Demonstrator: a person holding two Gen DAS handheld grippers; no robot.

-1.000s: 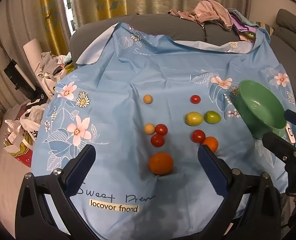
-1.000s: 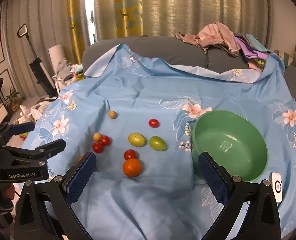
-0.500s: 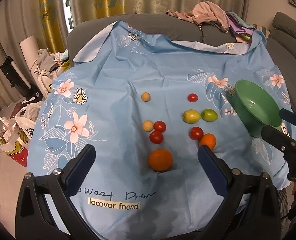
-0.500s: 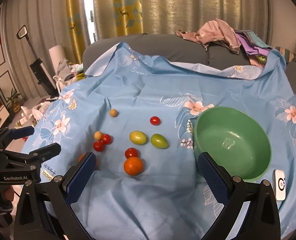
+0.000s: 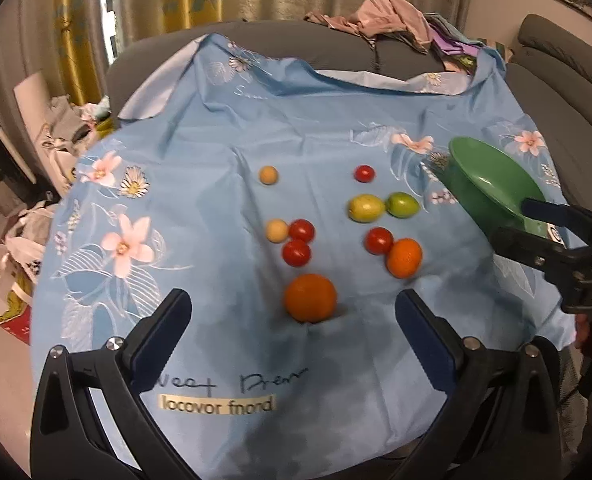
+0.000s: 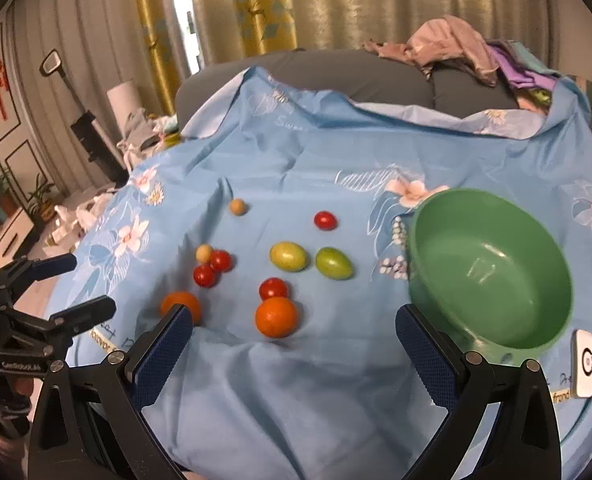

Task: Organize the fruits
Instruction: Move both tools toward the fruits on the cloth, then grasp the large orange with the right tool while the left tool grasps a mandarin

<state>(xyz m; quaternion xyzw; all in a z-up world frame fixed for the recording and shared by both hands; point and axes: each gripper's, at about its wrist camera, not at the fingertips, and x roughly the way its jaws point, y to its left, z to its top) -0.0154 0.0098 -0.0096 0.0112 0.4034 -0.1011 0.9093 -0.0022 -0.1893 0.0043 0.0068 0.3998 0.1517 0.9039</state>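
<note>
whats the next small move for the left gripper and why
Probably ease the left gripper forward and down over the big orange. Its jaws are open and empty, and that orange lies nearest, roughly centred between the fingers. All the fruit is still on the cloth and the green bowl looks empty, so a first pick seems due.

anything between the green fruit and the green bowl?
Nothing but bare blue tablecloth: the right wrist view shows the green fruit and the green bowl apart, with only printed flowers between.
</note>
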